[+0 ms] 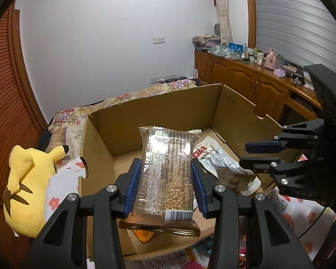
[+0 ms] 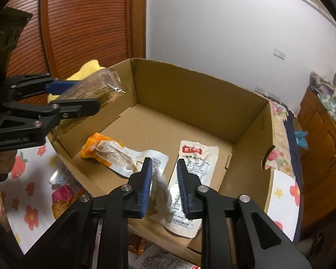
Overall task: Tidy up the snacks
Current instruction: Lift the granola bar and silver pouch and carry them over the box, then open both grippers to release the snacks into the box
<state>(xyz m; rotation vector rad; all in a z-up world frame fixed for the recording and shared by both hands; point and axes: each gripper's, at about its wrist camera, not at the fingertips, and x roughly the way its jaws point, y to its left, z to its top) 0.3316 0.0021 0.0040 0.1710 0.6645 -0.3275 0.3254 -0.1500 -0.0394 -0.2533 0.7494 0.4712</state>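
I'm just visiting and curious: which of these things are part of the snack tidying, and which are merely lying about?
Part of the job: cardboard box; clear grain snack pack in left tongs; small pack in right tongs; orange packet; white pouch.

Lying about: yellow plush toy; wooden cabinet.

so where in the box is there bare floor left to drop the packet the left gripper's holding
The cardboard box has bare floor along its back wall and in the far corners. Crowded: the near half, where the orange pouch and white pouch lie, with the right gripper over them. The left gripper holds the grain packet above the box.
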